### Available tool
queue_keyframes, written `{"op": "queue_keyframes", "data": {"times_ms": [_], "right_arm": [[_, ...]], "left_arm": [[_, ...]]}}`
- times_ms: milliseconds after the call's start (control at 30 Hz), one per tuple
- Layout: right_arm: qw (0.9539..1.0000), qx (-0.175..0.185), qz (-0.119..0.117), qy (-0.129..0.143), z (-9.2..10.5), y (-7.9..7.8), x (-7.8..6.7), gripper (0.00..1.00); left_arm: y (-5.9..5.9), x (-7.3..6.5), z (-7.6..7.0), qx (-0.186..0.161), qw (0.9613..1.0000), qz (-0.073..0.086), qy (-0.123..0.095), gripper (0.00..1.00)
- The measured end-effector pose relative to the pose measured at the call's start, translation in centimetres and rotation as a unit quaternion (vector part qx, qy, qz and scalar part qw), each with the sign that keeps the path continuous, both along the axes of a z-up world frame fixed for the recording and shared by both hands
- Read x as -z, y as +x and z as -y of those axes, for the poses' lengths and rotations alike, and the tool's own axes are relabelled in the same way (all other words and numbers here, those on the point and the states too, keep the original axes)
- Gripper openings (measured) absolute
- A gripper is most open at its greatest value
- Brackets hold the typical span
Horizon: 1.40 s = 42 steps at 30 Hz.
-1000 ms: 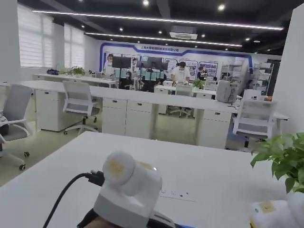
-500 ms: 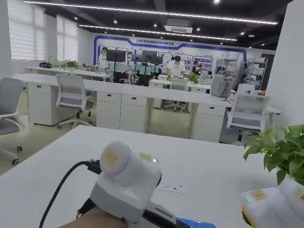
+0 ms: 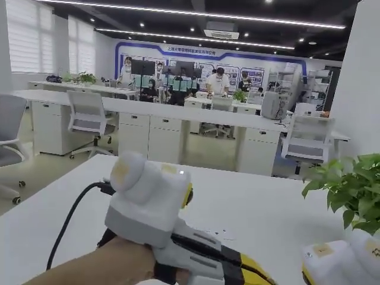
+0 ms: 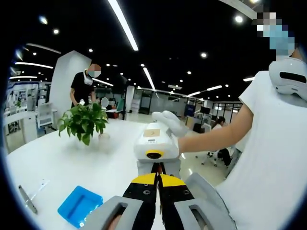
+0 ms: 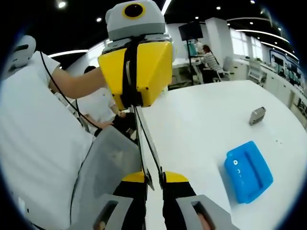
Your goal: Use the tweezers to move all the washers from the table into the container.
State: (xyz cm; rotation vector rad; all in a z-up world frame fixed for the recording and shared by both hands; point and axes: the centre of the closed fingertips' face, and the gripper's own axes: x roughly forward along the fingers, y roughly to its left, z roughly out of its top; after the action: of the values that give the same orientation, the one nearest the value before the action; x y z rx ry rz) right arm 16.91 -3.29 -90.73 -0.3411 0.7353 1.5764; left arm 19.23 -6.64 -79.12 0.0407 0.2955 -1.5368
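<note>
Two thin arms of the tweezers (image 5: 147,148) run in one line between the grippers. They are spread where they sit between the jaws of the right gripper (image 5: 154,184), which stand narrowly apart and appear to bear on one arm each. They meet where the left gripper (image 4: 157,186) has its yellow jaws pinched together on the far end (which end carries the tips cannot be told). The tweezers are held above the table (image 5: 206,120), up and to the left of the blue container (image 5: 249,172) in the right gripper view, with the long axis pointing away from it. The container lies flat, near both grippers. The washers are too small to make out. Judged next: the left gripper lets go and the right swings the axis down toward the table beside the container.
</note>
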Motion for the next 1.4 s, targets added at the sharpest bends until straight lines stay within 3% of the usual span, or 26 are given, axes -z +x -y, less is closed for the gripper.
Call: {"op": "queue_keyframes", "data": {"times_ms": [467,533,700,800,900,1000,1100,1167,1200,1367,1400], "right_arm": [[0.9959,0.061,-0.009,0.066,0.4,1.7,-2.3,0.09],[0.9955,0.065,0.000,0.069,0.4,1.9,-2.4,0.07],[0.9957,0.064,-0.009,0.066,0.4,1.8,-2.1,0.05],[0.9972,0.058,0.015,0.046,0.7,2.1,-1.3,0.04],[0.9981,0.054,0.015,0.026,1.0,2.3,-0.3,0.03],[0.9976,0.045,0.052,-0.005,1.6,2.7,0.7,0.03],[0.9978,0.040,0.048,-0.023,1.6,2.4,1.5,0.02],[0.9967,0.032,0.062,-0.042,2.0,2.6,2.2,0.02],[0.9963,0.027,0.065,-0.050,2.1,2.5,2.5,0.02],[0.9954,0.024,0.071,-0.059,2.4,2.6,2.7,0.03],[0.9951,0.022,0.074,-0.062,2.4,2.6,2.8,0.03]], "left_arm": [[1.2,-0.3,-0.4,-0.014,0.9999,0.006,-0.006,0.00],[1.3,-0.4,-0.4,-0.019,0.9997,0.005,-0.011,0.00],[1.5,0.0,-0.7,-0.027,0.9995,0.001,-0.015,0.00],[1.7,0.7,-1.2,-0.034,0.9994,-0.001,-0.004,0.00],[1.7,2.0,-1.8,-0.037,0.9991,-0.005,0.020,0.00],[1.5,3.3,-2.4,-0.038,0.9980,-0.011,0.050,0.00],[1.5,4.7,-2.9,-0.038,0.9961,-0.021,0.076,0.00],[1.3,5.9,-3.4,-0.033,0.9936,-0.022,0.105,0.00],[1.3,6.6,-3.6,-0.029,0.9915,-0.011,0.126,0.00],[1.0,8.0,-4.2,-0.017,0.9857,-0.010,0.167,0.00],[1.0,8.5,-4.4,-0.015,0.9829,-0.007,0.183,0.00]]}}
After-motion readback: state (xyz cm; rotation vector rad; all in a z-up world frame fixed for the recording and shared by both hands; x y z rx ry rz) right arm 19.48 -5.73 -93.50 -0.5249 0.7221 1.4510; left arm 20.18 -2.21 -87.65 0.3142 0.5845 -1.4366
